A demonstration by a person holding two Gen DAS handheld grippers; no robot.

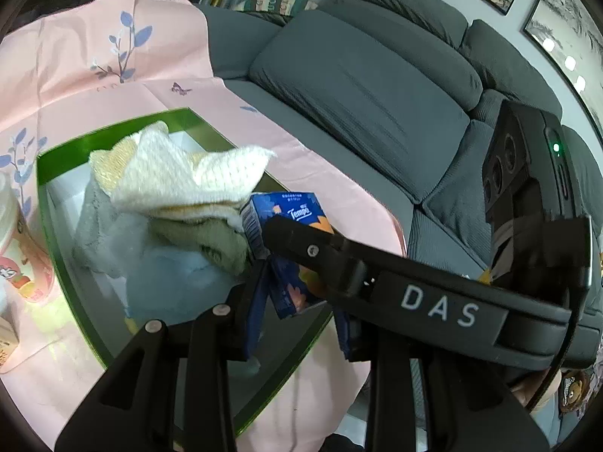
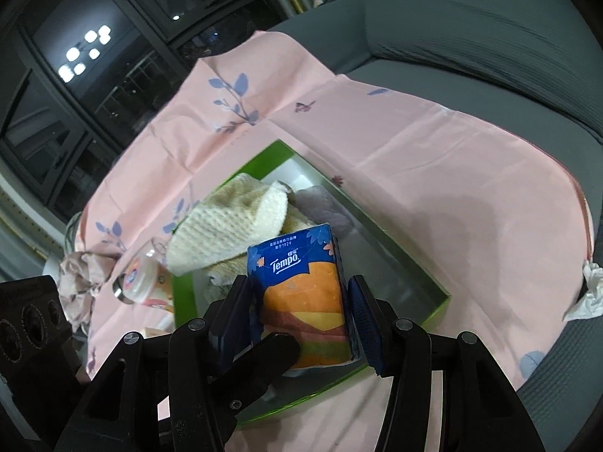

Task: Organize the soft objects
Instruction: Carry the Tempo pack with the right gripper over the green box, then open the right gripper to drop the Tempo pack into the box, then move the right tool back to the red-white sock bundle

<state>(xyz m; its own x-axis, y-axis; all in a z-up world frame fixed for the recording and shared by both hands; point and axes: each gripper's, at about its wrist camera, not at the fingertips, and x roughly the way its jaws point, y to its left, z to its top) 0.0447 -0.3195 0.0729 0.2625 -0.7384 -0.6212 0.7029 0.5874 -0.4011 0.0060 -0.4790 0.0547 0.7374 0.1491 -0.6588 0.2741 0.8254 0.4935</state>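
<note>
Tissue pack (image 2: 301, 293): clamped between right gripper (image 2: 299, 314) fingers, over the near end of the green box (image 2: 414, 263). Lower it upright into the bare near corner, then release. Left gripper (image 1: 301, 301): beside the pack, finger state unclear. Towels (image 2: 233, 226) fill the box's far end, crowding the pack. Bottle (image 2: 139, 282), crumpled tissue (image 2: 591, 293): outside the box.

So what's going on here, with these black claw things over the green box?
A person is tidying soft things into a green box on a pink cloth spread over a sofa. The right gripper is shut on a blue and orange Tempo tissue pack, holding it over the box. Cream, grey and green cloths are already piled inside. The left gripper hangs close beside the pack; whether it grips anything is unclear.
</note>
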